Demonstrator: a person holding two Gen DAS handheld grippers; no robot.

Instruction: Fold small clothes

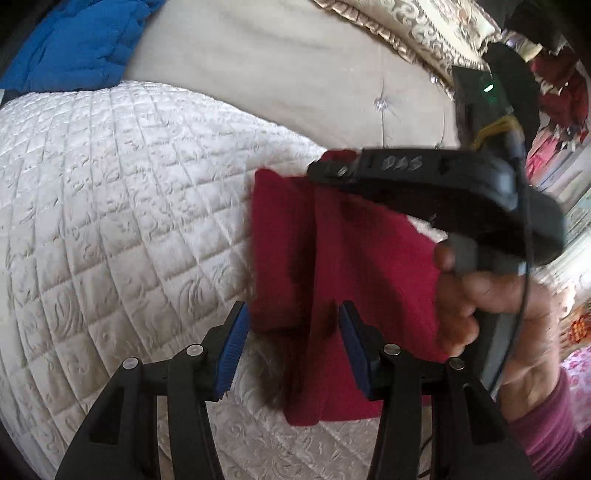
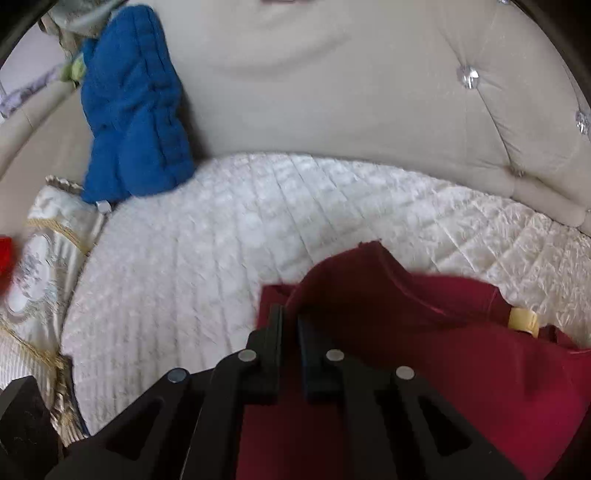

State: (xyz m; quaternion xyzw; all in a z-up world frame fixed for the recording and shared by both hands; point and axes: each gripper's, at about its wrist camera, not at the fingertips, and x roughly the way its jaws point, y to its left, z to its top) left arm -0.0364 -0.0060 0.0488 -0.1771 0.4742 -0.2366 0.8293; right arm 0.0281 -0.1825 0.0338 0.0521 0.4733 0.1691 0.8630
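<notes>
A dark red garment (image 1: 343, 258) hangs partly folded over the white quilted bed cover (image 1: 110, 192). My left gripper (image 1: 291, 325) is open, its blue pads on either side of the garment's lower left part, not closed on it. The right gripper's black body (image 1: 424, 181) reaches in from the right above the cloth, held by a hand (image 1: 495, 295). In the right wrist view my right gripper (image 2: 290, 325) is shut on a raised fold of the red garment (image 2: 424, 332), lifting it off the bed cover (image 2: 221, 240). A yellow label (image 2: 522, 319) shows at its neckline.
A blue padded garment (image 2: 133, 107) lies at the back left against the beige tufted headboard (image 2: 332, 74), also seen in the left wrist view (image 1: 77, 40). Patterned gold-trimmed pillows (image 1: 424, 29) lie at the back right and at the left edge (image 2: 40, 258). A red item (image 2: 4, 254) sits far left.
</notes>
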